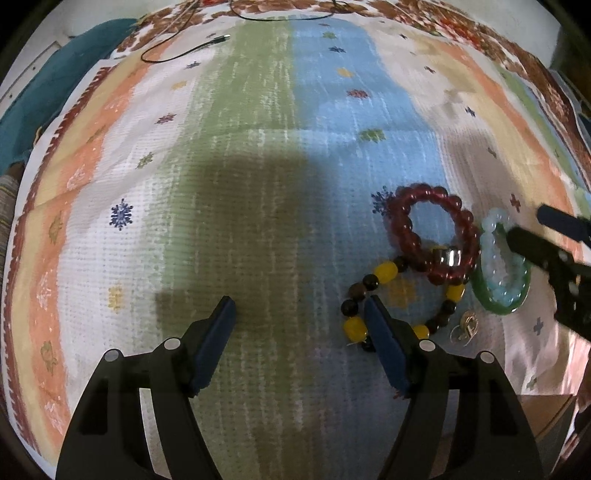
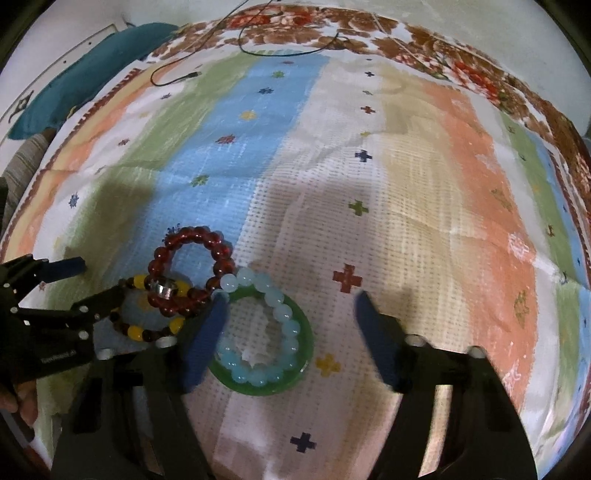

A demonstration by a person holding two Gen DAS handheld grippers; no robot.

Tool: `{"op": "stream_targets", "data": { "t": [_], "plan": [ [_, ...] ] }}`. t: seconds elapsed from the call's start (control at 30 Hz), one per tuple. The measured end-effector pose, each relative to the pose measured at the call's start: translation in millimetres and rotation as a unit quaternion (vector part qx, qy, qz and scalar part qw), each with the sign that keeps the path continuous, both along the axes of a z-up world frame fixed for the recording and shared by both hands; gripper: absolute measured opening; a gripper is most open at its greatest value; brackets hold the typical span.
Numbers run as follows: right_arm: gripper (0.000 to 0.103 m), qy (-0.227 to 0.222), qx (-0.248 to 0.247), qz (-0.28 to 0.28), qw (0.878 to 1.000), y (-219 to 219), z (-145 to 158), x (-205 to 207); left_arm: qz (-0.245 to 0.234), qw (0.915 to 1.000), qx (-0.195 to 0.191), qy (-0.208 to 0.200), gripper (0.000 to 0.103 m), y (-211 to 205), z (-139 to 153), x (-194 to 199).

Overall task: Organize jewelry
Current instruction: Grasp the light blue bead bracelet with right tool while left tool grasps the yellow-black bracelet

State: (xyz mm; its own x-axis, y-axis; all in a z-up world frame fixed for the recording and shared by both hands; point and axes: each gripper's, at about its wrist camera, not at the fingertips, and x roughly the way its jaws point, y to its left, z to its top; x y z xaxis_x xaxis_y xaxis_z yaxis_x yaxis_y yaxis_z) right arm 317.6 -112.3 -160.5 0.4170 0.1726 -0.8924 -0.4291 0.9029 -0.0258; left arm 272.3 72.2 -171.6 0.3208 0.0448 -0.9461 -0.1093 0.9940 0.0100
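Several bracelets lie in a cluster on a striped cloth. A dark red bead bracelet (image 1: 432, 232) (image 2: 192, 269) overlaps a yellow-and-dark bead bracelet (image 1: 388, 291) (image 2: 147, 314), with a silver ring (image 1: 448, 257) (image 2: 164, 288) lying on them. A pale blue bead bracelet (image 1: 498, 266) (image 2: 266, 328) rests on a green bangle (image 1: 495, 302) (image 2: 299, 369). A small gold clasp (image 1: 465, 326) lies nearby. My left gripper (image 1: 301, 310) is open, its right finger over the yellow bracelet. My right gripper (image 2: 290, 306) is open above the blue bracelet and bangle.
The striped cloth (image 1: 258, 147) (image 2: 406, 184) covers a bed with a floral sheet (image 2: 332, 33) at the far edge. A black cable (image 1: 177, 48) (image 2: 207, 62) lies at the back. A teal pillow (image 2: 81, 77) lies far left.
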Motion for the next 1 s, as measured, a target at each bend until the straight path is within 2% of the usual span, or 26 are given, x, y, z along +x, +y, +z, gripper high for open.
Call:
{"op": "stream_targets", "data": {
  "t": [0.07, 0.2, 0.37, 0.4, 0.57, 0.7, 0.83, 1.0],
  "plan": [
    [0.052, 0.004, 0.000, 0.001, 1.000, 2, -3, 2, -0.008, 0.9999, 0.009, 0.000, 0.070, -3, -2, 0],
    [0.026, 0.018, -0.002, 0.000, 1.000, 2, -10, 6, -0.017, 0.9998, 0.006, -0.005, 0.058, -5, -1, -1],
    [0.012, 0.009, -0.003, 0.006, 1.000, 1, -8, 4, -0.013, 0.9999, 0.007, -0.005, 0.042, -3, -1, -1],
    [0.012, 0.006, -0.003, 0.008, 1.000, 1, -7, 3, -0.013, 0.9999, 0.008, -0.005, 0.039, -3, 0, -1],
    [0.012, -0.004, -0.012, 0.016, 1.000, 3, -3, -1, -0.009, 0.9999, 0.008, 0.000, 0.013, -2, 1, -1],
    [0.012, -0.014, -0.022, 0.017, 1.000, 3, 1, -4, -0.007, 0.9999, 0.009, 0.001, 0.011, 1, 4, -2],
    [0.012, -0.023, -0.027, 0.012, 0.999, -4, 6, -7, 0.005, 0.9995, 0.031, -0.008, 0.011, 8, 11, -7],
    [0.012, -0.032, -0.030, 0.011, 0.999, -12, 15, -17, 0.021, 0.9992, 0.015, -0.031, 0.011, 22, 31, -13]
  ]
}}
